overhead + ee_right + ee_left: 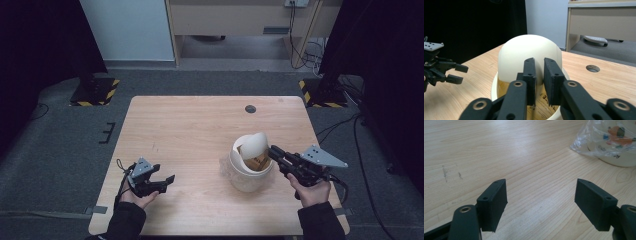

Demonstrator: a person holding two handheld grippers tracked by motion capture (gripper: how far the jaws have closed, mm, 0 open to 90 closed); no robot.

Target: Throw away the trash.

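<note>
Right gripper (539,65) pinching the domed lid (254,145) over the white bin (248,175)
Left gripper (161,181) is resting released on the table (190,125), well apart from the bin

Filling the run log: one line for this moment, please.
right hand-held gripper: shut on lid, tilted over white bin | left hand-held gripper: open, idle over table | plastic bag: beside bin

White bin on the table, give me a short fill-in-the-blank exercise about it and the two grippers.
1. The right gripper reaches the white bin at its ____.
2. The left gripper has its jaws ____.
3. The bin's domed lid stands tilted ____.

Missing words: rim; open; up
</note>
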